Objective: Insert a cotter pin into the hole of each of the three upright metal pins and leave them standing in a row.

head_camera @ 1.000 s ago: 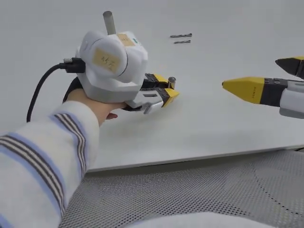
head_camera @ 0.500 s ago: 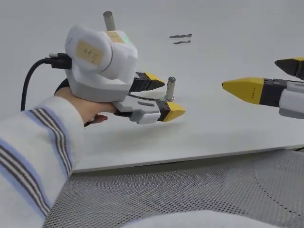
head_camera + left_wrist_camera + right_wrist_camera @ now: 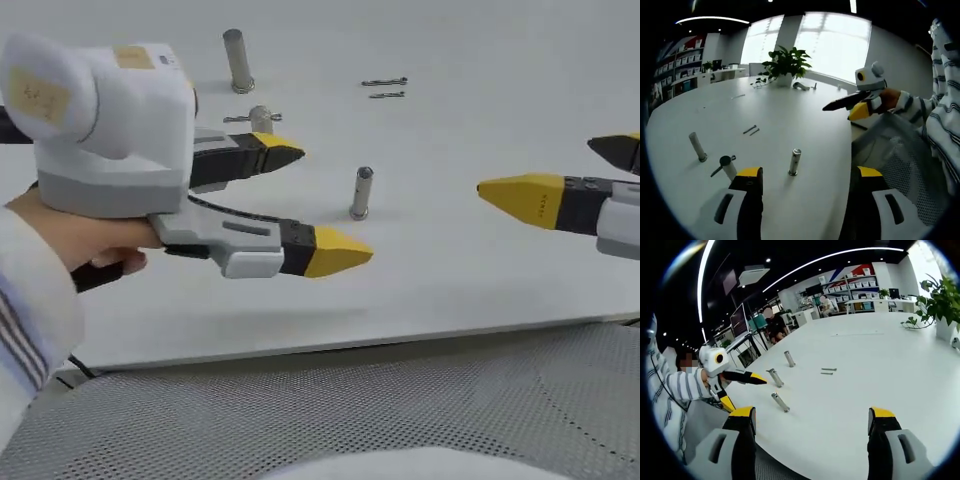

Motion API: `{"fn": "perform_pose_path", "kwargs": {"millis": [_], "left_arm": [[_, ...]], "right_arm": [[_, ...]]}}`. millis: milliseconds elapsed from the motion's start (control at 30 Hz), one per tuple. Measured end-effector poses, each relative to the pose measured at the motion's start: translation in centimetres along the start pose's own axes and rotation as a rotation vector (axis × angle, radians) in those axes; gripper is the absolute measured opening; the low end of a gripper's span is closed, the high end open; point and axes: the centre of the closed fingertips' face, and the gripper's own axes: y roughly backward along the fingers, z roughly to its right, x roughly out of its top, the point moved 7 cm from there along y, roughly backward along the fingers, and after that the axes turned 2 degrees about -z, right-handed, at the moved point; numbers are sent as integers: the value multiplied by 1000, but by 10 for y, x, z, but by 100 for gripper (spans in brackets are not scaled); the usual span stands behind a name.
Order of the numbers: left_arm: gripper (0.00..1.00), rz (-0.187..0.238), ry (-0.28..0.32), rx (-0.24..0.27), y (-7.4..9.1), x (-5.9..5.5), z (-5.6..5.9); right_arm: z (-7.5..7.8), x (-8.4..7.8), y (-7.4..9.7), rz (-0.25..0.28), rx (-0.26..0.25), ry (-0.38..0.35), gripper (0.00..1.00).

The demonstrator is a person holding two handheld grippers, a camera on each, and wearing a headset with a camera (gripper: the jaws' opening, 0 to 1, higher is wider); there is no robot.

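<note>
A white counter [image 3: 470, 290] is stretching through a bright office. On it are standing the far metal pin [image 3: 237, 60], the middle metal pin [image 3: 262, 118], seemingly already carrying a cotter pin [image 3: 240, 119], and the near metal pin [image 3: 361, 192], closest to the front edge. Two loose cotter pins [image 3: 385, 82] are lying toward the far edge. The left gripper [image 3: 335, 204] and the right gripper [image 3: 535, 167] are hovering with jaws spread wide, holding nothing. The loose cotter pins are looking thin, light and slippery, so gripping one by its looped head seems best.

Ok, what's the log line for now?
left tongs: open, empty | right tongs: open, empty | far pin: bare | middle pin: cotter pin in | near pin: bare | loose cotter pins: two on table
</note>
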Motion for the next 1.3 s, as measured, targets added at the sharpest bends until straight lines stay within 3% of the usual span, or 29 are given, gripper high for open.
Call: {"fn": "perform_pose_path", "kwargs": {"millis": [67, 200, 367, 467, 667, 800, 967, 1300], "left_arm": [[74, -20, 13, 12, 6, -4, -1], [82, -3, 67, 25, 16, -7, 0], [91, -7, 87, 69, 25, -12, 0], [91, -2, 99, 88, 24, -11, 9], [98, 57, 154, 125, 29, -9, 10], [99, 54, 169, 150, 32, -12, 13], [99, 87, 187, 185, 36, -14, 12], [99, 102, 193, 237, 39, -15, 10]], "right_arm": [[0, 1, 0, -1, 0, 3, 92], [0, 3, -1, -3, 2, 8, 92], [0, 6, 0, -7, 8, 21, 91], [1, 7, 1, -8, 11, 27, 91], [3, 9, 3, -8, 19, 34, 91], [9, 9, 2, -8, 23, 31, 90], [10, 10, 1, -7, 43, 75, 84], [9, 23, -6, -54, 87, 134, 82]]}}
